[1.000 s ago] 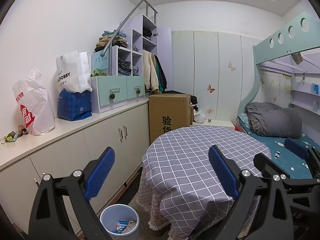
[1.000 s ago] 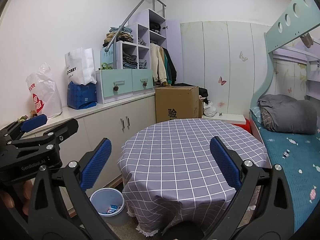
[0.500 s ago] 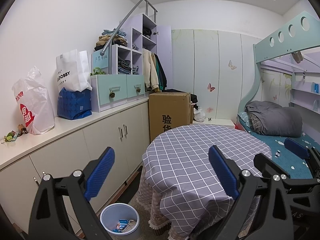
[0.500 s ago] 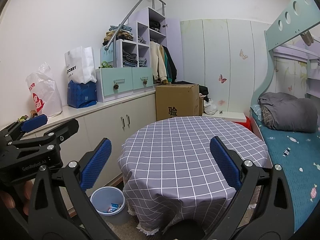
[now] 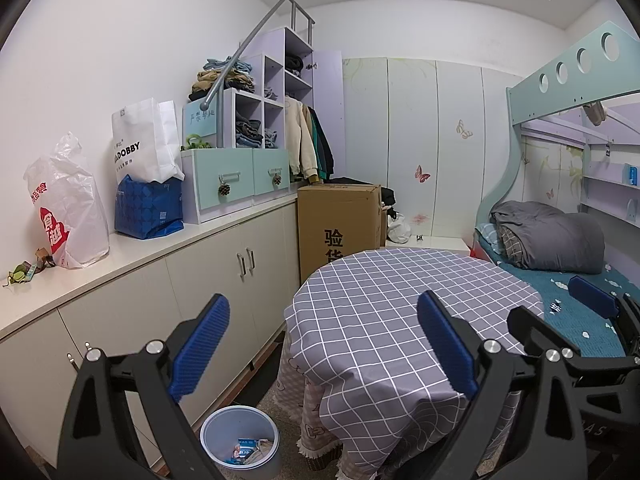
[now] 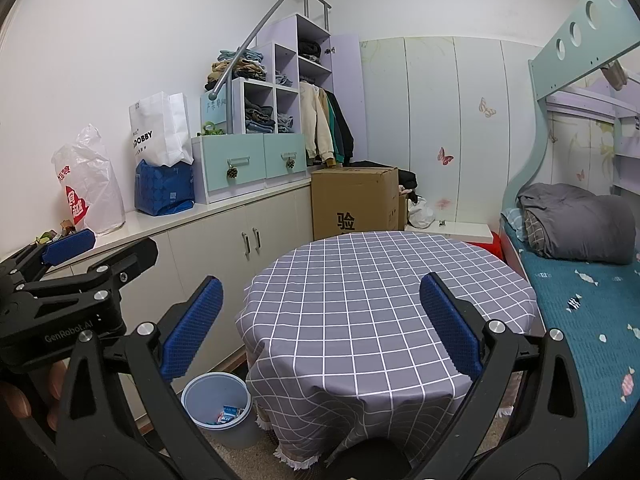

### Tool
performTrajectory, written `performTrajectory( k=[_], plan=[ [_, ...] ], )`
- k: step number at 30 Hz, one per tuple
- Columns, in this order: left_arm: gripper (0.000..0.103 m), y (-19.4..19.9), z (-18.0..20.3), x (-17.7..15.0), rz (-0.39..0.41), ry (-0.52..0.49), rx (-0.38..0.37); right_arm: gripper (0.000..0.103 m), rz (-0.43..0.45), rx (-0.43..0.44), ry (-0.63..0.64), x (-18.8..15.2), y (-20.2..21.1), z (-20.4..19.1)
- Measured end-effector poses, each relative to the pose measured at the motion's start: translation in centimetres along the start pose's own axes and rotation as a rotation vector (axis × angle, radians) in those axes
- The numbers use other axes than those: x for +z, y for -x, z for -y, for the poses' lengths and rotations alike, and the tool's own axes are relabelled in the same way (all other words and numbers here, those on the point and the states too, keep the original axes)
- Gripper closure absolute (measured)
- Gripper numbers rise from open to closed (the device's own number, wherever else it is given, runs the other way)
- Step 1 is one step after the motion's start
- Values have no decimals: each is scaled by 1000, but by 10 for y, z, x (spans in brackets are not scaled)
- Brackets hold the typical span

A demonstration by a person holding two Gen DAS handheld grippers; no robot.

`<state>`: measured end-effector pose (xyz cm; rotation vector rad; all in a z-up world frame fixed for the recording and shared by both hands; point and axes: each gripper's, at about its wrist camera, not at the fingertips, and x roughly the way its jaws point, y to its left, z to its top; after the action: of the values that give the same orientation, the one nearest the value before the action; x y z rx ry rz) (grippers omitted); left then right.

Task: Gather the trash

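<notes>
Here, the left gripper [image 5: 322, 344] and right gripper [image 6: 320, 324] both gape wide, empty, above the round table [image 6: 360, 292]; the bin [image 6: 216, 404] stands at its left edge.

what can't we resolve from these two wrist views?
- Waste bin contents: some blue and white wrappers show, the rest is hidden by its wall in both views.
- Small litter at the countertop's left end: too small and distorted to identify; in the right wrist view the left claw partly covers it.
- Floor under the round table: hidden by the checked cloth.
- Both claws are open and empty; the right claw hides the near floor.
</notes>
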<state>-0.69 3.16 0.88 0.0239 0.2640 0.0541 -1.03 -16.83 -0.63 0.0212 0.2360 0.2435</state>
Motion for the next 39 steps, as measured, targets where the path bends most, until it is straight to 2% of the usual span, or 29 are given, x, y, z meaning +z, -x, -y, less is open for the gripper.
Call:
performTrajectory(
  k=[39],
  plan=[
    [10,-3,-5,-5,-7,-5,0,6,-8,1,-6,-5,-1,-1]
  ],
)
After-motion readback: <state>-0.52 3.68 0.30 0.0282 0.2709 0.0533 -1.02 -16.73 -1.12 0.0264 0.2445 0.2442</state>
